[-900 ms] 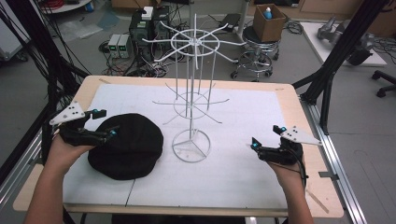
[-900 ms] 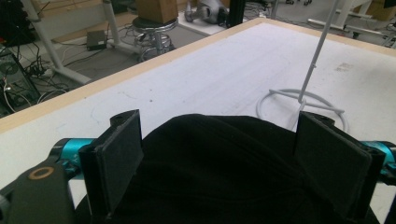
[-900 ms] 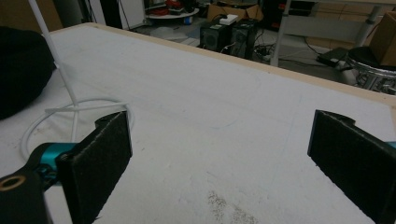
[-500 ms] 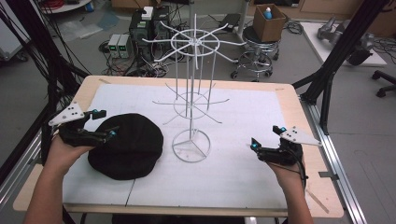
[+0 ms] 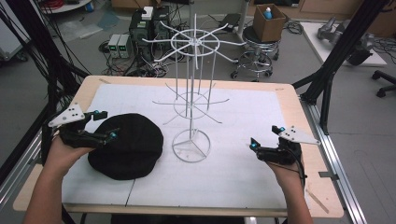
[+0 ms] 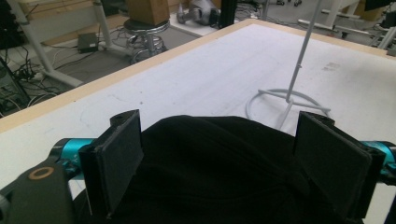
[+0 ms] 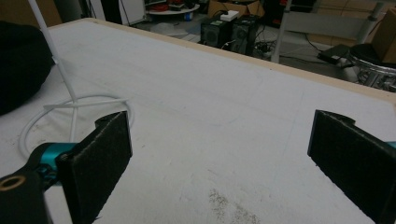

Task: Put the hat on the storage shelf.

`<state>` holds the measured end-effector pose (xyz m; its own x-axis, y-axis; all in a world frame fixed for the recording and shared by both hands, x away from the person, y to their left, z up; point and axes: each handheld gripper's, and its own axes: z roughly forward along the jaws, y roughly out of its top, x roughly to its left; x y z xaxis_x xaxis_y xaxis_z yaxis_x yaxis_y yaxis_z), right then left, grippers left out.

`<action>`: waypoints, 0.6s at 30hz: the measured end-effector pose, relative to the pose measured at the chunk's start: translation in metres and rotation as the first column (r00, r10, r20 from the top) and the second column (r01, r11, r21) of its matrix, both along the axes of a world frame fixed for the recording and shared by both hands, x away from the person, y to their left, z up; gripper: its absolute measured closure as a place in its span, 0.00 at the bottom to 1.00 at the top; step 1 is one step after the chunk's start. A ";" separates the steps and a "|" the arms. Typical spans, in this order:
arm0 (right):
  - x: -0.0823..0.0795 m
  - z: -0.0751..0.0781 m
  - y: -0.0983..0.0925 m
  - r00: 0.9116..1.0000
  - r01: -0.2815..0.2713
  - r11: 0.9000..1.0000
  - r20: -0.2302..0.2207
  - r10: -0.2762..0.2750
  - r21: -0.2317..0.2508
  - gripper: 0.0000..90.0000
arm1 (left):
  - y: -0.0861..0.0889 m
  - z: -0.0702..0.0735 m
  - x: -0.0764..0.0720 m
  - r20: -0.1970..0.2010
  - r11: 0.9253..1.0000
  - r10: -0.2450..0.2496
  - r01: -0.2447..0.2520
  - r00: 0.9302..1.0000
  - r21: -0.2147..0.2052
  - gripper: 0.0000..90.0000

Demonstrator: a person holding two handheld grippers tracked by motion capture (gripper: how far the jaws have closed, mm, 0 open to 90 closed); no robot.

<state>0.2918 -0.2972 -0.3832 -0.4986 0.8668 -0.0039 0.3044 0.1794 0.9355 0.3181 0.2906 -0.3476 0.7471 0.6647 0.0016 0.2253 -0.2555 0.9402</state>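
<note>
Plainly unlabelled black cap [image 5: 125,145], left gripper [image 5: 103,125] fingers [image 6: 119,158] wide astride it; white wire rack [image 5: 192,93] beside

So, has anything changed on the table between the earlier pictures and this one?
Nothing visibly changed. The left gripper hovers open at the black hat, its fingers on both sides of the fabric, not pressing. The right gripper is open beside the white wire rack.

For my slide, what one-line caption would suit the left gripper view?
Open left gripper poised over a black cap on the white table, with the wire rack's base beyond.
</note>
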 end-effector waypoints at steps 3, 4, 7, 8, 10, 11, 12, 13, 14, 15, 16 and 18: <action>0.000 0.000 0.000 1.000 0.001 1.000 -0.001 -0.001 -0.001 0.06 | -0.004 0.000 -0.002 -0.001 1.000 -0.024 0.024 1.000 0.009 0.18; 0.000 0.000 0.000 1.000 0.000 1.000 0.000 0.000 -0.001 0.06 | -0.005 0.000 -0.002 0.005 0.999 -0.031 0.031 1.000 0.015 0.18; 0.000 0.000 0.000 1.000 0.000 1.000 -0.004 0.000 -0.005 0.06 | -0.009 -0.001 -0.004 0.006 0.998 -0.053 0.053 0.999 0.035 0.18; 0.001 0.000 0.001 1.000 -0.001 1.000 -0.001 0.000 -0.007 0.06 | -0.011 -0.002 -0.004 0.006 0.997 -0.062 0.062 0.998 0.047 0.18; 0.001 -0.001 0.001 1.000 0.000 1.000 -0.003 0.000 -0.007 0.06 | -0.013 -0.005 -0.004 -0.007 0.996 -0.072 0.072 0.997 0.058 0.18; 0.001 -0.001 0.002 1.000 -0.001 1.000 -0.002 0.001 -0.005 0.06 | -0.015 -0.007 -0.004 -0.011 0.995 -0.074 0.074 0.997 0.071 0.18; 0.001 -0.001 0.002 1.000 -0.002 1.000 -0.002 0.002 -0.008 0.06 | -0.017 -0.008 -0.004 -0.017 0.994 -0.075 0.076 0.997 0.079 0.19; 0.001 -0.001 0.002 1.000 -0.004 1.000 0.000 0.004 -0.012 0.06 | -0.019 -0.009 -0.004 -0.021 0.992 -0.082 0.084 0.996 0.095 0.19; 0.002 -0.001 0.002 1.000 -0.004 1.000 -0.002 0.004 -0.013 0.06 | -0.020 -0.010 -0.004 -0.028 0.990 -0.088 0.091 0.996 0.108 0.19; 0.002 -0.001 0.002 1.000 -0.004 1.000 -0.002 0.004 -0.013 0.06 | -0.022 -0.011 -0.004 -0.031 0.989 -0.091 0.094 0.995 0.118 0.19; 0.002 -0.001 0.003 1.000 -0.003 1.000 -0.006 0.003 -0.015 0.06 | -0.027 -0.013 -0.005 -0.037 0.983 -0.102 0.107 0.994 0.152 0.19; 0.002 -0.001 0.003 1.000 -0.003 1.000 -0.007 0.003 -0.015 0.06 | -0.029 -0.014 -0.005 -0.042 0.979 -0.110 0.115 0.993 0.170 0.19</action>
<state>0.2936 -0.2944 -0.3846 -0.5015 0.8651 -0.0135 0.3104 0.1945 0.9305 0.3133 0.2616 -0.3614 0.8187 0.5682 0.0827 0.2157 -0.4378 0.8728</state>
